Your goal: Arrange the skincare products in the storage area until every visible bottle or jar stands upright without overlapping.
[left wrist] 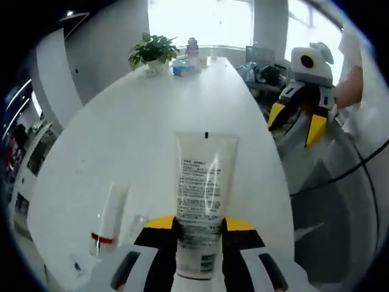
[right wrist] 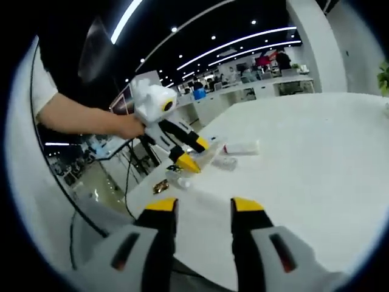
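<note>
We have the left gripper [left wrist: 197, 234] clamped on the cap end of the white tube [left wrist: 200, 207] at the near edge of the table [left wrist: 140, 121], right gripper [right wrist: 203, 210] apart and empty; tube looks light, soft-walled, best held low

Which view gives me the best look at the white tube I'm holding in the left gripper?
The left gripper view: the white tube stands front and centre between the left gripper jaws, its printed label facing the camera. In the right gripper view the tube is small and far off, mostly hidden by that gripper's yellow-tipped jaws.
</note>
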`<state>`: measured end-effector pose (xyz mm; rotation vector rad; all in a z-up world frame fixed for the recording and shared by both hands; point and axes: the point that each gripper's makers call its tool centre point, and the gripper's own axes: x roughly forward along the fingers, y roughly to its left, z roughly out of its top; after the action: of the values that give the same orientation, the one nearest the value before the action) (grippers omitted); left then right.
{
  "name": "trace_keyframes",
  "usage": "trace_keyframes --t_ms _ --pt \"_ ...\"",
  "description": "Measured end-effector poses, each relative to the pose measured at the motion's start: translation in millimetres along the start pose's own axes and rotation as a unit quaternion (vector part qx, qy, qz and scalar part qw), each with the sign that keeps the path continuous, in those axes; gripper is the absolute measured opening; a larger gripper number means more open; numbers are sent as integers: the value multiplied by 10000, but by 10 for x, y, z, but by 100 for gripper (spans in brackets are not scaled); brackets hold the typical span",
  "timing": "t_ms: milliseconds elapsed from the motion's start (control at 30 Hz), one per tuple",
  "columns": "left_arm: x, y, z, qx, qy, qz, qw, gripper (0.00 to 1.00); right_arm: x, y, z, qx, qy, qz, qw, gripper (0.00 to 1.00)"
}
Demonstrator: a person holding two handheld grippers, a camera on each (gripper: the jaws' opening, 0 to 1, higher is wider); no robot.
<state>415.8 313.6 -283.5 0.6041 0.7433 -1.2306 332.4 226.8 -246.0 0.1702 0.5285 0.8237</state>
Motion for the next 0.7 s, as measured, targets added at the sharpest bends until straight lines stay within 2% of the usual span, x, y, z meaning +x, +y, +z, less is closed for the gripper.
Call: trace_keyframes --t_ms 133,267,400,533,667,700 --pt "-35 -110 55 -172 -207 46 9996 27 40 28 42 35 -68 130 9999 38" --pt "-44 -193 66 -295 -256 130 9991 27 54 34 51 41 -27 204 9998 39" --pt "-96 -279 186 -591 -608 173 9962 27 30 49 103 -136 -13 318 9994 45" --pt "-180 -346 352 -1009 -1099 122 9887 28 16 24 228 -151 -156 513 9984 54" --pt "-302 -392 472 -1254 -1487 67 9809 28 29 104 396 -268 -281 906 9951 59" --pt "-339 -412 512 -1349 -1634 22 9773 28 36 179 480 -161 -430 1099 9929 61"
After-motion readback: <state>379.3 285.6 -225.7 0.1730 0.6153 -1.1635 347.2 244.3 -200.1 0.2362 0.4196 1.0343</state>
